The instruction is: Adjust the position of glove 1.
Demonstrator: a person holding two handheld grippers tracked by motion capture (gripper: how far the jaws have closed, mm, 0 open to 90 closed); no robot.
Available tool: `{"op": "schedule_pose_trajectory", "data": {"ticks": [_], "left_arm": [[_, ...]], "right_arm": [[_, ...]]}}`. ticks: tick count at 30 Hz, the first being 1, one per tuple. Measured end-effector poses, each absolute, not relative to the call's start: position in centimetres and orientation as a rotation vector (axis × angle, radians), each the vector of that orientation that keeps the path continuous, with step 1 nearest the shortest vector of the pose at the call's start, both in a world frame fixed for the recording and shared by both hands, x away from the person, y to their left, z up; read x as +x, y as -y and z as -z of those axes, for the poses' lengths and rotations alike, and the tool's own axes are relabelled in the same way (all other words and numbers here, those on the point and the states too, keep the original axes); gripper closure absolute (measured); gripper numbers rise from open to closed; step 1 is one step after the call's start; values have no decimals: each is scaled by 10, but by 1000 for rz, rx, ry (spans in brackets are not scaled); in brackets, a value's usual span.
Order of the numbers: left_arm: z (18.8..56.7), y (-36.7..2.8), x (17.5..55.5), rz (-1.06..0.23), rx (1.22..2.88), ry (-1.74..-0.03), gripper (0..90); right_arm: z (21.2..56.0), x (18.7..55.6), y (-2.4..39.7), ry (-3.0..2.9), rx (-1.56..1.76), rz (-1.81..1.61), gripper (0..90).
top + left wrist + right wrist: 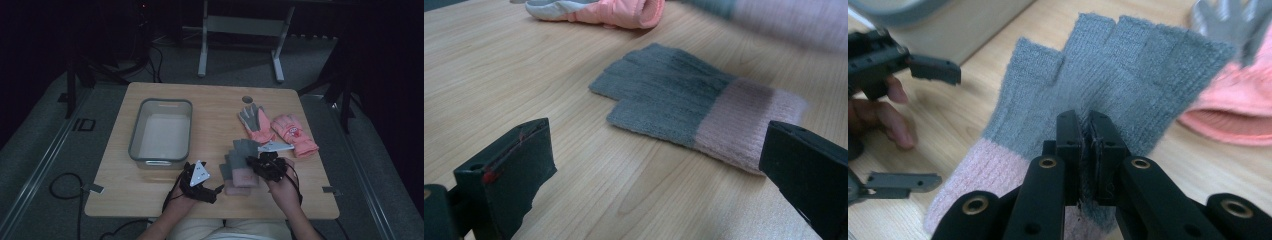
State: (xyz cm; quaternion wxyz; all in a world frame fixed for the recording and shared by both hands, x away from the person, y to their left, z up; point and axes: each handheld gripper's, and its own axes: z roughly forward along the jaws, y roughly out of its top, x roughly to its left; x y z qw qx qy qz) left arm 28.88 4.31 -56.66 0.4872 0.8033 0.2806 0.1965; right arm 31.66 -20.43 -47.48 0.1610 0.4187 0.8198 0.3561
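A grey fingerless glove [1128, 75] with a pink cuff hangs pinched in my right gripper [263, 163], lifted just right of its twin [684, 107], which lies flat on the table [215, 107]. My left gripper [216, 191], jaws spread wide and holding nothing, is aimed low at that twin from the near side. The clear bin [161, 131], left of the twin, holds nothing, so by my reckoning the sorting has barely begun. Two pink gloves [280, 131] wait beyond the twin, to the right. Both my forearms reach in from the near edge.
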Motion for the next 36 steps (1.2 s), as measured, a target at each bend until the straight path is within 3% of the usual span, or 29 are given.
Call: {"op": "schedule_pose_trajectory", "data": {"ticks": [10, 24, 31, 36], "left_arm": [[567, -43, 289, -472, 1952, -685, 7], [567, -44, 290, -464, 1950, -692, 7], [567, -45, 290, -451, 1940, -671, 14], [565, -41, 286, -517, 1941, -601, 14]], "right_arm": [[512, 323, 193, -2412, 1273, -952, 847], [528, 332, 188, -2428, 1323, -928, 835], [535, 333, 187, -2431, 1330, -916, 772], [534, 333, 189, -2441, 1318, -920, 700]]}}
